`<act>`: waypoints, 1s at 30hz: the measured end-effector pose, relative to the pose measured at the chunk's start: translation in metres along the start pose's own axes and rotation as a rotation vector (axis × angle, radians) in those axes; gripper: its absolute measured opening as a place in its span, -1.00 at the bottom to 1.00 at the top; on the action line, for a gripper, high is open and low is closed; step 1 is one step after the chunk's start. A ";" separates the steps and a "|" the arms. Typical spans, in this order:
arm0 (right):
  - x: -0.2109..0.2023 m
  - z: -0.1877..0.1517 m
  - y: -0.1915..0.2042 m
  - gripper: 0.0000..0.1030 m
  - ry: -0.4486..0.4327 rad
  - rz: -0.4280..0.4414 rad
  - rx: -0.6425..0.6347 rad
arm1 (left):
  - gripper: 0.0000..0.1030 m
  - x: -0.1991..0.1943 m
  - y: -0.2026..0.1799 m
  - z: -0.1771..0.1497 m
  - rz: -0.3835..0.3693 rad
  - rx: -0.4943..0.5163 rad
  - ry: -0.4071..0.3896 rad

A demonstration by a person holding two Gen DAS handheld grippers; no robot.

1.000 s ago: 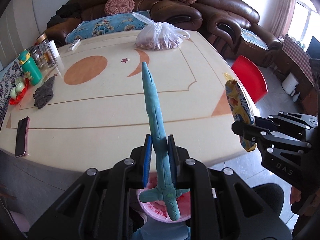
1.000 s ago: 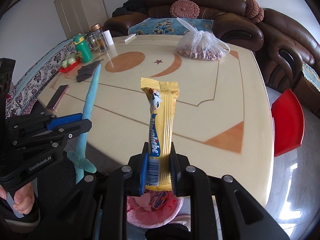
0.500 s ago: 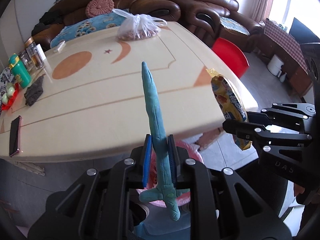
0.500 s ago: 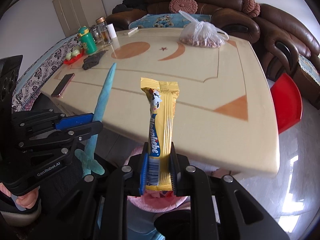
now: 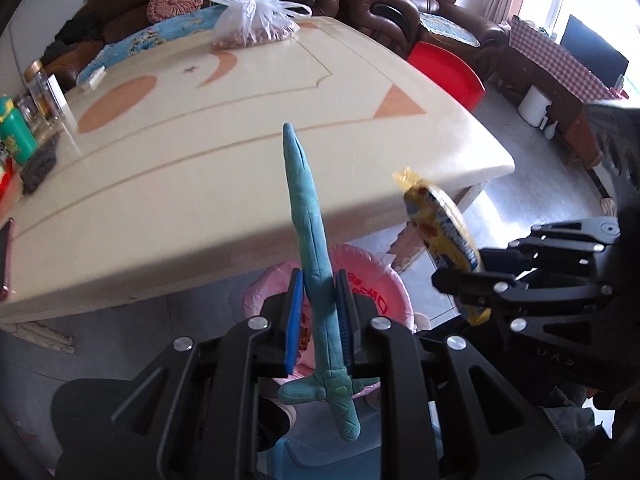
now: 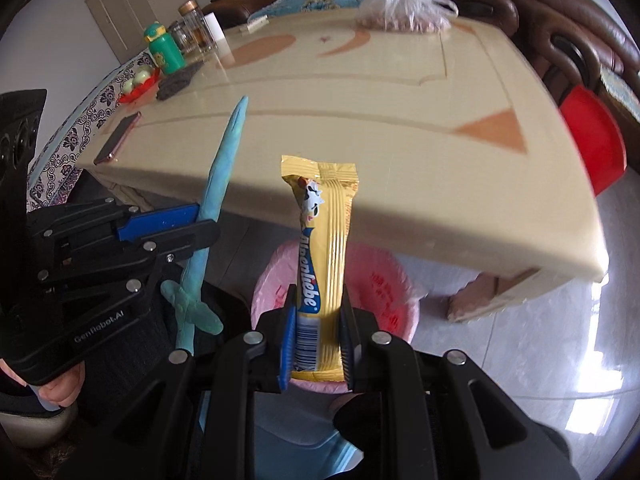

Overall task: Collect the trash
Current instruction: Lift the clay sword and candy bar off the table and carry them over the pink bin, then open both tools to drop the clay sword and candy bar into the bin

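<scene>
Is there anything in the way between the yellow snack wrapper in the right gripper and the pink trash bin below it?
Nothing visible. The yellow wrapper hangs in the right gripper above the pink-lined bin, with open air between them.

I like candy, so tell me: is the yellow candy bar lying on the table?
No, the right gripper holds the yellow candy bar up over the pink-lined trash bin, off the table.

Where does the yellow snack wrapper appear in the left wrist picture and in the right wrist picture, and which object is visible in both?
Left wrist view: the yellow snack wrapper is right of centre, held in the right gripper, off the table edge.
Right wrist view: the yellow snack wrapper stands at centre, clamped low between the gripper's fingers.
Shared landmark: the pink-lined trash bin below the table edge.
</scene>
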State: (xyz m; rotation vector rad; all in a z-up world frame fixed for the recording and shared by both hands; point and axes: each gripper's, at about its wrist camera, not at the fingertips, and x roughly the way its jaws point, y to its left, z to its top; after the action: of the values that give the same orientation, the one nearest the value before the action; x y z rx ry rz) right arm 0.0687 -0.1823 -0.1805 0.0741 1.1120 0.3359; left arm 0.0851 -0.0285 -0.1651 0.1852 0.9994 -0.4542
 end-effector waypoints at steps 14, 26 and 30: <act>0.078 -0.033 -0.009 -0.63 0.148 0.046 0.061 | -0.66 0.062 -0.003 -0.032 -0.033 0.006 0.093; 0.144 -0.045 -0.024 -0.63 0.263 0.061 0.103 | -0.66 0.104 0.003 -0.050 -0.038 -0.049 0.161; 0.162 -0.048 -0.033 -0.63 0.290 0.075 0.120 | -0.66 0.120 0.006 -0.053 -0.027 -0.075 0.160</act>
State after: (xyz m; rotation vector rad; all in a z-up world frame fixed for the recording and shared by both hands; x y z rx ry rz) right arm 0.0980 -0.1702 -0.3500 0.1778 1.4188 0.3539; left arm 0.1022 -0.0382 -0.2953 0.1423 1.1753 -0.4304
